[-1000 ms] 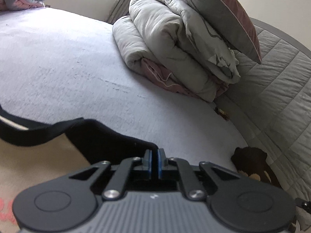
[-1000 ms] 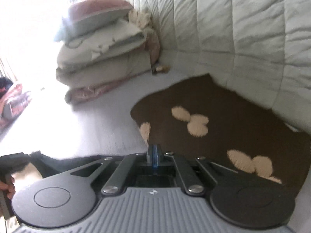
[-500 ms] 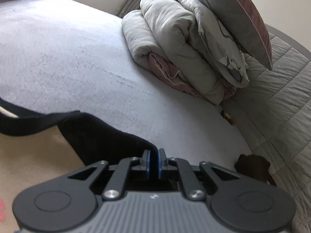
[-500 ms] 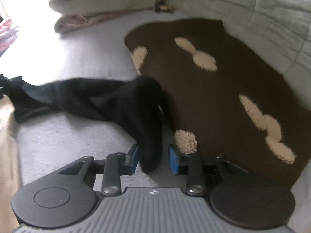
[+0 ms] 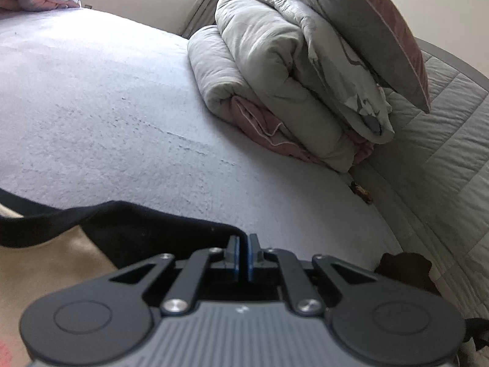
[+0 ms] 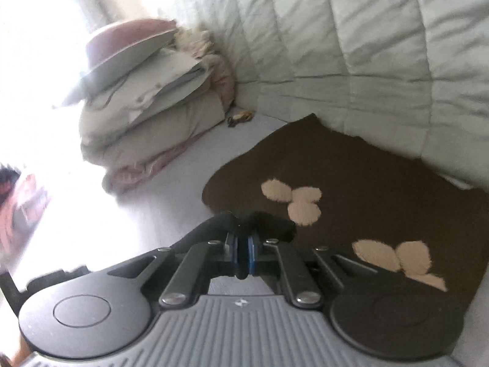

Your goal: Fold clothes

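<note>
Two-handed hold on one garment, both ends pinched.

Left gripper (image 5: 243,255): blue pads nearly together, clenched on the black sleeve (image 5: 146,226) of a two-tone top. Black fabric running left from the pads and drooping, tan body panel (image 5: 52,275) below it at the lower left. Grip taken at the sleeve's edge, probably to keep that corner controlled while the other end travels.

Right gripper (image 6: 243,257): pads clamped on a bunched wad of black cloth (image 6: 259,221), a tuft bulging above the fingertips. Most likely the other sleeve or cuff of the same top, though the link between the two ends not visible in either view. Held low over the purple bed sheet (image 6: 137,214), just at the edge of the brown fleece blanket (image 6: 351,183) with cream paw marks.

Garment position: near edge of the bed, close to the person, stretched between the two tools rather than lying flat.

Stage, as a guess: early in the fold, a sleeve being drawn inward across the body.

Risk: thin pinch on the left, easy to slip under tension.

Surroundings: stacked grey and pink duvets (image 5: 281,91) with a pillow (image 5: 366,30) on top, well apart from the work, against the quilted headboard (image 5: 443,153).
</note>
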`<state>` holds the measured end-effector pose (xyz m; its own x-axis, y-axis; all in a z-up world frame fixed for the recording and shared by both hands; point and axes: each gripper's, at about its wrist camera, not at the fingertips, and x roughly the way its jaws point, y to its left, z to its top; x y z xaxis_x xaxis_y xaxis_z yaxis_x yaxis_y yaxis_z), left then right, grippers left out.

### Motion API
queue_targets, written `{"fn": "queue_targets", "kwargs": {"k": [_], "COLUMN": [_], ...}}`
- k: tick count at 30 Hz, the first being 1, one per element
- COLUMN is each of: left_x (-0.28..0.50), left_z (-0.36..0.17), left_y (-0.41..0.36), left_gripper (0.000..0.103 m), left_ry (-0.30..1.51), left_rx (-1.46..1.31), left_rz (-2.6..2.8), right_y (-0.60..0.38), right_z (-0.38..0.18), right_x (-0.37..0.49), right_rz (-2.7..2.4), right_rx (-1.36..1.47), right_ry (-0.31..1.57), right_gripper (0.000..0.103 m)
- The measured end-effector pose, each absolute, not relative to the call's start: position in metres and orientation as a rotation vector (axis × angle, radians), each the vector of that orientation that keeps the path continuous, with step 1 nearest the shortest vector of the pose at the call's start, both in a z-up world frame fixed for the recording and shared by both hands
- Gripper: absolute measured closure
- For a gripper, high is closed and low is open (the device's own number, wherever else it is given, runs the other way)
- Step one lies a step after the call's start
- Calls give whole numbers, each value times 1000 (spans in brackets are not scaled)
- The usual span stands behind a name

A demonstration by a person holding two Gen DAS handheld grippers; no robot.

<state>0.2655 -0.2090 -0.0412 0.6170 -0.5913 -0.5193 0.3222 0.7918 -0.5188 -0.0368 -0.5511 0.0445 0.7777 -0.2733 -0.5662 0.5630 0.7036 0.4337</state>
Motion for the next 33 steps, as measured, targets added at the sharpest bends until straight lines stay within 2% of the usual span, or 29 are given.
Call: {"fn": "queue_targets", "kwargs": {"k": [6, 11, 14, 16, 21, 23, 25, 30, 33], "left_x": [284, 289, 288, 287, 285, 284, 284, 283, 277], "left_z": [-62, -74, -77, -78, -82, -83, -83, -83, -78], "left_y": [-222, -222, -222, -222, -222, -223, -223, -223, -223], "left_gripper": [98, 98, 97, 96, 90, 86, 85, 85, 77], "left_ry": [772, 774, 756, 741, 702, 687, 683, 668, 642], "left_rx": [-408, -453, -465, -468, -475, -478, -485, -483, -459], "left_rz": [-517, -509, -517, -525, -545, -552, -549, -542, -542], "right_y": [-590, -605, -606, -608, -608, -610, -612, -611, -608], "right_z": [8, -4, 3, 7, 20, 21, 21, 11, 3], "right_x": [-1, 10, 11, 11, 7, 4, 4, 20, 27], "right_rz": [-538, -495, -506, -531, -606, -601, -588, -575, -609], "right_rx": [810, 987, 964, 942, 785, 754, 718, 602, 549], "right_ry": [562, 462, 358, 312, 268, 260, 269, 338, 366], "right_gripper": [96, 92, 85, 74, 67, 65, 59, 53, 51]}}
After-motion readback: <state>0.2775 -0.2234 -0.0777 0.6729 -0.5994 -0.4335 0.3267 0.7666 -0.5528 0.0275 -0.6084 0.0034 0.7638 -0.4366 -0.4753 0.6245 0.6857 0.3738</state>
